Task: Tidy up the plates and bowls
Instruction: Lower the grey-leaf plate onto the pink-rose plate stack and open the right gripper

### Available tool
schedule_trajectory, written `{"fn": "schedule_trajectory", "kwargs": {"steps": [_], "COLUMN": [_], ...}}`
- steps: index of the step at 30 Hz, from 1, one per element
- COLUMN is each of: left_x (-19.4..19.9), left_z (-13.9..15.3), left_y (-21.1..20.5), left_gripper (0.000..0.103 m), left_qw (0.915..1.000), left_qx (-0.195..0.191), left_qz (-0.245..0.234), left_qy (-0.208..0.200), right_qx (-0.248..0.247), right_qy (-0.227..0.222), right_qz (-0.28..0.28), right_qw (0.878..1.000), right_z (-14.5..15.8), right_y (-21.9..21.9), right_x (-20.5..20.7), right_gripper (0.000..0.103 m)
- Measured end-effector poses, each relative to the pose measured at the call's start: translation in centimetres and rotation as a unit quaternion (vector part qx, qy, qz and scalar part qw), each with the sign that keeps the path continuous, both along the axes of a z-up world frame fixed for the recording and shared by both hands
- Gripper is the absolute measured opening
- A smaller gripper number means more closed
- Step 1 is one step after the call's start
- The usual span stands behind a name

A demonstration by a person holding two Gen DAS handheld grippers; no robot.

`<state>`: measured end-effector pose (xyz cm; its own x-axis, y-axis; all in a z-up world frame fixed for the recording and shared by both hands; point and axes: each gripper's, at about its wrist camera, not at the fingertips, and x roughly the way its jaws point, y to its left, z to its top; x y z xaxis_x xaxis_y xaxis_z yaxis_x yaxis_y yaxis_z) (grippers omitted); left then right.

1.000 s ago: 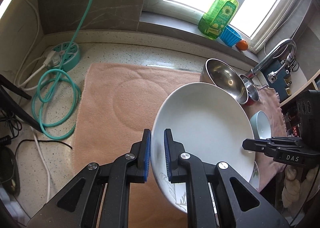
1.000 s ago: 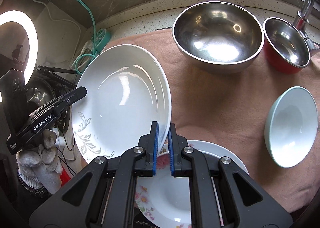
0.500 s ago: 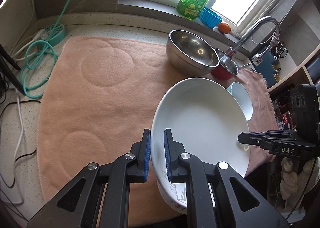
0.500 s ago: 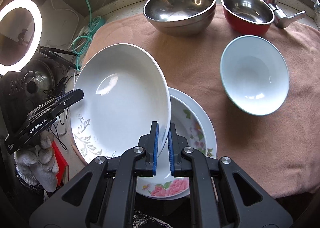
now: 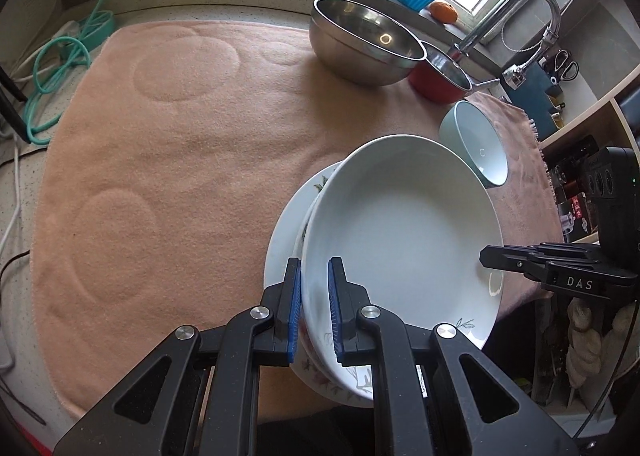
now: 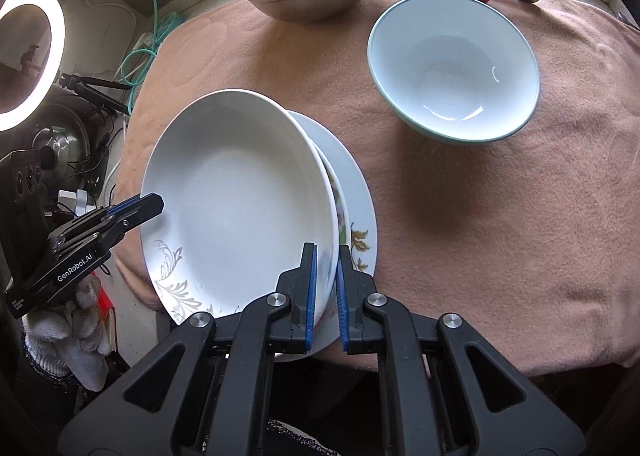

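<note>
White deep plate (image 5: 404,224), the largest dish here, hangs tilted over the flowered plates (image 6: 356,192) lying near the front edge of the pink towel (image 5: 180,160), its lower rim close above them. The left gripper (image 5: 314,308) is clenched on its near-left rim and the right gripper (image 6: 324,288) on the opposite rim, so the stack lies straight beneath, between both hands

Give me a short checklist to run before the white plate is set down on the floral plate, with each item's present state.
1. Left gripper clamped on white plate rim: ok.
2. Right gripper clamped on opposite rim: ok.
3. White plate over floral plate: ok, slightly offset.
4. White plate level: not ok, tilted.
5. Plates touching: cannot tell.
6. Pale blue bowl clear of the stack: ok.
</note>
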<state>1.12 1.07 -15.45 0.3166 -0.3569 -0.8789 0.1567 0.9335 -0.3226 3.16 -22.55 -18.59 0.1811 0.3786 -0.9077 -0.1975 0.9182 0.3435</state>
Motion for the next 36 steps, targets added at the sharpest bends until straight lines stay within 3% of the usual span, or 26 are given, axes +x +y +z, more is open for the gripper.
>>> {"fn": "schedule_trajectory", "kwargs": {"steps": [9, 18, 24, 36], "left_x": [-0.3, -0.4, -0.5, -0.1], "left_z": [-0.5, -0.4, -0.3, -0.4], "left_y": [-0.4, -0.4, -1.0, -0.5], "left_gripper": [0.011, 0.011, 0.011, 0.011], "left_qw": [1.0, 0.9999, 0.9982, 0.9988], "left_qx": [0.007, 0.014, 0.055, 0.044], "left_qz": [-0.004, -0.006, -0.019, -0.02], "left_qy": [0.004, 0.004, -0.013, -0.01], "right_qx": [-0.013, -0.057, -0.074, -0.066], "right_qy": [0.003, -0.016, -0.022, -0.019], "right_qz": [0.007, 0.038, 0.046, 0.041], "right_qw": [1.0, 0.998, 0.996, 0.997], "right_z": [-0.4, -0.2, -0.1, -0.2], "right_y": [0.4, 1.6, 2.0, 1.5], "right_x": [0.0, -0.4, -0.6, -0.3], "right_gripper": [0.009, 0.015, 0.015, 0.016]}}
